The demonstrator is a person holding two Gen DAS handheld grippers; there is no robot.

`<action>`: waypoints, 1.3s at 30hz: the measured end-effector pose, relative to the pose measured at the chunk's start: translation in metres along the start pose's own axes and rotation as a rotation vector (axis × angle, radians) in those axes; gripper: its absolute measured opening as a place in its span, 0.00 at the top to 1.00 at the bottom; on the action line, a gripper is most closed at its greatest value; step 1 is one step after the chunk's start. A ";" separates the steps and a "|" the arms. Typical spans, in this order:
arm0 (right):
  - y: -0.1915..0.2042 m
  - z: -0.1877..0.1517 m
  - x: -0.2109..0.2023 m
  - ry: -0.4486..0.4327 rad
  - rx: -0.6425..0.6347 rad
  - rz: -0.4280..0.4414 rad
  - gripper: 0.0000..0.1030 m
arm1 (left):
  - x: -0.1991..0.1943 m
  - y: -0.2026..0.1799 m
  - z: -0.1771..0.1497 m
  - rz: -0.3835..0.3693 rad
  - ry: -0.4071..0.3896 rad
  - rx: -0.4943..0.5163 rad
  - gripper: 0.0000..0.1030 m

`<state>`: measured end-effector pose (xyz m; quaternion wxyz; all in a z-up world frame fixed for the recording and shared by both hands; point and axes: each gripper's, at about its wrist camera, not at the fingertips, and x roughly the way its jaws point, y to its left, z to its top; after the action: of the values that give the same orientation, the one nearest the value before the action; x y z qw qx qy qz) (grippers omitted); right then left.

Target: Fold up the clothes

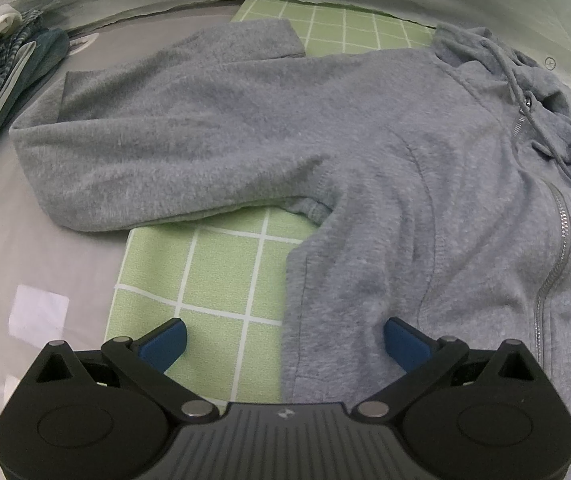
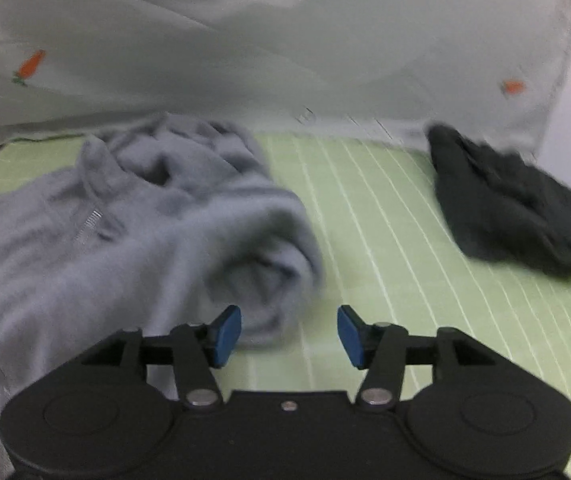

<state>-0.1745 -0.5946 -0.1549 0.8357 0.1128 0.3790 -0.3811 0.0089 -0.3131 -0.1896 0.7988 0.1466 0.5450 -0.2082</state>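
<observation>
A grey zip hoodie (image 1: 325, 152) lies face up on a green checked mat (image 1: 213, 264). One sleeve is folded back on itself at the left, and the hood with its drawstring lies at the right. My left gripper (image 1: 284, 342) stands open over the hoodie's lower side edge, with one pad on the mat side and the other over the cloth. In the right wrist view the hoodie (image 2: 85, 240) is blurred, with its other sleeve bunched in a loose roll (image 2: 261, 248). My right gripper (image 2: 288, 336) hangs open just in front of that roll, nothing between its pads.
A dark crumpled garment (image 2: 513, 208) lies on the mat (image 2: 405, 240) at the right. Striped and checked clothes (image 1: 1, 80) are piled at the far left on the grey surface (image 1: 25, 260). A pale sheet (image 2: 285, 40) with small orange prints hangs behind.
</observation>
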 end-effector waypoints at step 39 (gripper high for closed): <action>-0.103 -0.036 0.016 0.027 0.608 0.184 0.40 | -0.001 -0.001 0.000 0.031 0.023 -0.080 0.00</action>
<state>-0.2618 -0.6573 -0.1807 0.7894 0.3965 0.2471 -0.3983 0.0083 -0.3138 -0.1891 0.8008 0.1253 0.5599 -0.1719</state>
